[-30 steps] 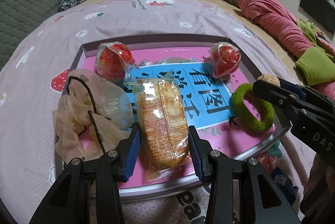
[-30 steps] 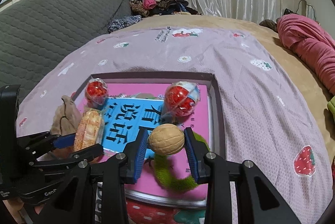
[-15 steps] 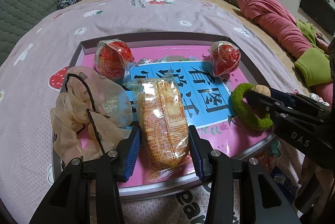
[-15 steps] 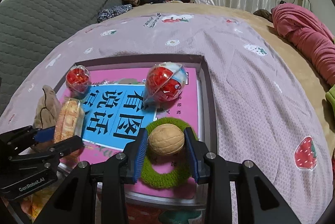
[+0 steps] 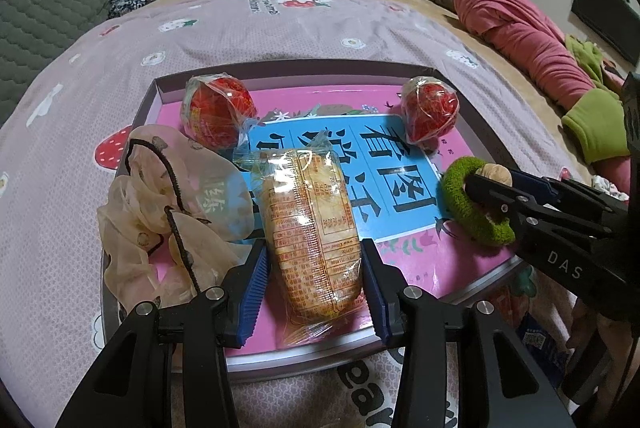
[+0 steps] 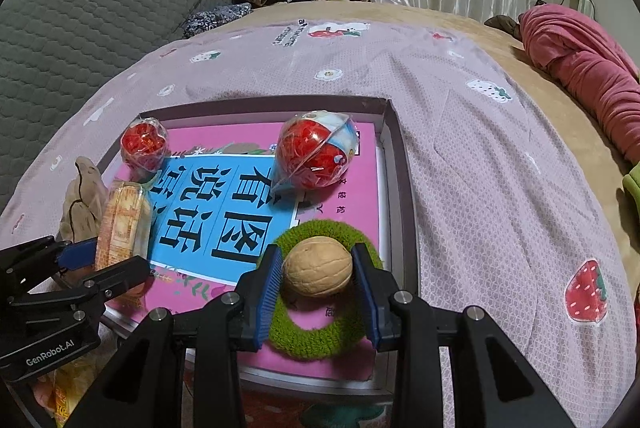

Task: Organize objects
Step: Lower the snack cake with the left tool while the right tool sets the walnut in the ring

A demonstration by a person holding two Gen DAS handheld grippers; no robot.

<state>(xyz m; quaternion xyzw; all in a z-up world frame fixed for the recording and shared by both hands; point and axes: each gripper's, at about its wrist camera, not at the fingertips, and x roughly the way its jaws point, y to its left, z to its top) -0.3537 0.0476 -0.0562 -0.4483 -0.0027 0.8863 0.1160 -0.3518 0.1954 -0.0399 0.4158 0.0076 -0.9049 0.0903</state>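
A shallow grey-rimmed tray (image 5: 160, 84) is lying on a mauve bedspread (image 5: 280, 28) printed with strawberries, its floor covered by a pink sheet with a blue panel of large black characters. The left gripper (image 5: 314, 282) is reaching in from the tray's six o'clock edge, and its blue-padded fingers (image 5: 252, 284) are pressing on both sides of a wrapped biscuit packet (image 5: 310, 224), which is lying lengthwise toward twelve o'clock with its near end over the tray floor. At about nine o'clock from the packet, a crumpled sheer beige cloth with a dark cord (image 5: 172, 212) is spilling over the tray's left rim. Two red balls in clear wrappers are sitting near the far edge: one (image 5: 216, 112) at eleven o'clock from the packet, the other (image 5: 430, 112) at one o'clock. In the right wrist view, the right gripper (image 6: 318, 286) is holding a walnut (image 6: 318, 266) between its narrowly set blue pads, each pad touching one side of the shell. The walnut is sitting over the far arc of a fuzzy green ring (image 6: 316, 340) lying in the tray's near right corner, at about three o'clock from the packet. Whether the walnut is resting on the ring or lifted just above it cannot be told.
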